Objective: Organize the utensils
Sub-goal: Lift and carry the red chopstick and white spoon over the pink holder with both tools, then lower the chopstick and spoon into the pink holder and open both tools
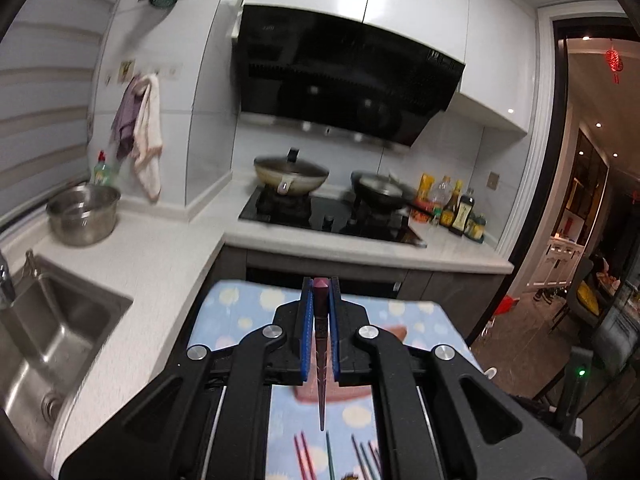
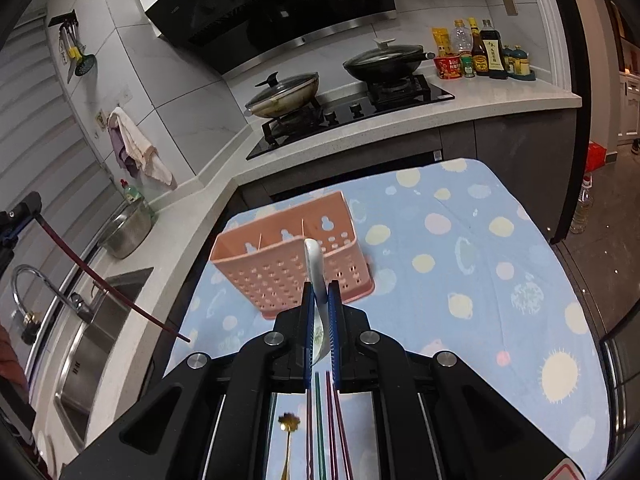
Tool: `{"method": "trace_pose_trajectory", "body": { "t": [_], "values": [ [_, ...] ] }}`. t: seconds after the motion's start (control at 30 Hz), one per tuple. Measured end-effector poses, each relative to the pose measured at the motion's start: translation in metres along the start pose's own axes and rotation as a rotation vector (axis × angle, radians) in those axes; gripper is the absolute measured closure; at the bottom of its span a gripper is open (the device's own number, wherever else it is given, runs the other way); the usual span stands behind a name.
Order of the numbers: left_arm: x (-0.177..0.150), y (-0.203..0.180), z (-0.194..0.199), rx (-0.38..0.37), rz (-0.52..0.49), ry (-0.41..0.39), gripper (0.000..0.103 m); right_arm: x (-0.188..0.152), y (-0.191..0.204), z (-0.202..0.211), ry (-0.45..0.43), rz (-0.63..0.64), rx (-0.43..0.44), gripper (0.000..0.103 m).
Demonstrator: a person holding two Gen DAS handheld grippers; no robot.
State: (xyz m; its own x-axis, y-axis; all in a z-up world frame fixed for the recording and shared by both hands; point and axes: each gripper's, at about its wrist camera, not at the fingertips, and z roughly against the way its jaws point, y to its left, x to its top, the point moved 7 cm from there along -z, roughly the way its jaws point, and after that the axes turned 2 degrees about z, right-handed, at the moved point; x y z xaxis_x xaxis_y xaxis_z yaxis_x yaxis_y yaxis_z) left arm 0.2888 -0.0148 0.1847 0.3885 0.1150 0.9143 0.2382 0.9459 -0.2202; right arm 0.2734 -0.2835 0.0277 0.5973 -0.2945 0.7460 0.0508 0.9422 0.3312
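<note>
Left gripper jaws clamp maroon chopstick; right gripper jaws clamp white spoon, both lifted toward pink caddy for sorting.

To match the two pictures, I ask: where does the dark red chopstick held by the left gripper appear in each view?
Left wrist: dark red chopstick at lower centre, clamped between blue pads.
Right wrist: at the left edge, slanting down over the sink.
Shared landmark: pale lidded wok on the stove.
</note>
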Motion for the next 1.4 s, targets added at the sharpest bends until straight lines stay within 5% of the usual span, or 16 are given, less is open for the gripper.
{"method": "trace_pose_trajectory", "body": {
  "t": [0.3, 0.73, 0.87, 1.0, 1.4],
  "values": [
    [0.055, -0.017, -0.063, -0.007, -0.018, -0.067, 0.096, 0.066, -0.001, -0.056, -0.035, 0.020, -0.038, 0.096],
    [-0.003, 0.003, -0.148, 0.028, -0.010, 0.079, 0.096, 0.047, -0.014, -0.137, 0.090, 0.027, -0.071, 0.095],
    [-0.018, 0.011, -0.153, 0.040, 0.001, 0.111, 0.094, 0.045, -0.014, -0.133, 0.072, 0.035, -0.085, 0.090],
    [-0.020, 0.018, -0.144, 0.076, 0.019, 0.102, 0.055, 0.046, -0.011, -0.118, 0.046, 0.049, -0.085, 0.083],
    [-0.051, 0.034, -0.083, 0.113, 0.032, 0.132, 0.054, 0.008, -0.005, -0.048, 0.044, 0.067, -0.079, 0.083]
  ]
}}
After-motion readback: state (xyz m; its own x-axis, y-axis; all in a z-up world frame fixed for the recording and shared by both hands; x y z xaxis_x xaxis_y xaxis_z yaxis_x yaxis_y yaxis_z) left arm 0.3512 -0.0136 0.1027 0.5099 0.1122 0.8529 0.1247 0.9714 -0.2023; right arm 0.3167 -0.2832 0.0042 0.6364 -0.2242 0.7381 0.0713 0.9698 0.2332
